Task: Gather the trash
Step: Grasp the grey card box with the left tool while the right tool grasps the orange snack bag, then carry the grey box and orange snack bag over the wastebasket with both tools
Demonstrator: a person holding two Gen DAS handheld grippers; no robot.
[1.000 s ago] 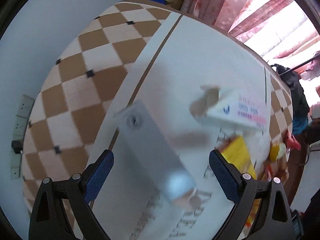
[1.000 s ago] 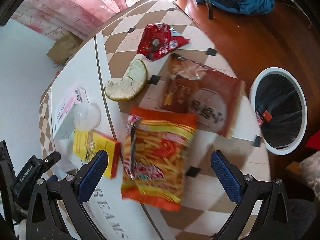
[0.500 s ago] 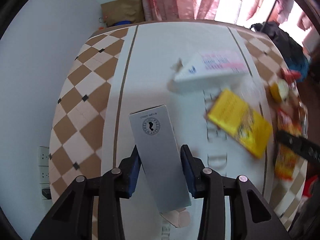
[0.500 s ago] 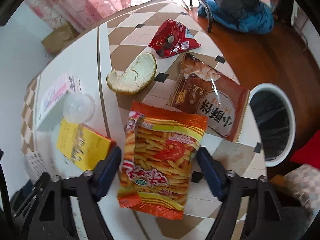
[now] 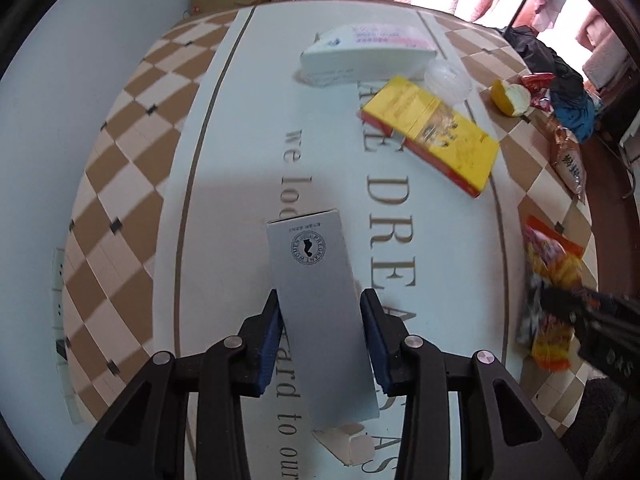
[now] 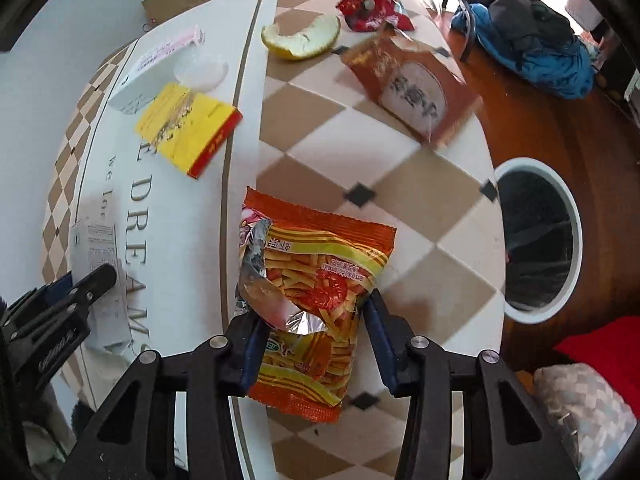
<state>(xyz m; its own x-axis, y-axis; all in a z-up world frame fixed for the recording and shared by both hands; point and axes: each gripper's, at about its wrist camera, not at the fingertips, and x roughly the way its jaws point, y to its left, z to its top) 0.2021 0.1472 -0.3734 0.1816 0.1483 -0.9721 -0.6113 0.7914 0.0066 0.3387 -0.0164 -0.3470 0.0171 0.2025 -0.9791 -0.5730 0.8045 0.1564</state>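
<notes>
The left tongs (image 5: 322, 338) are clamped on the long sides of a grey carton (image 5: 318, 304) lying flat on the table (image 5: 240, 128), its long axis running straight away from the tongs, printed end farthest. The right tongs (image 6: 316, 342) are closed against an orange snack bag (image 6: 316, 280), torn open at its near left, its length also pointing away from them. Beyond the grey carton lie a yellow box (image 5: 434, 132) and a white box (image 5: 368, 54). A black-lined bin (image 6: 536, 236) stands on the floor right of the snack bag.
</notes>
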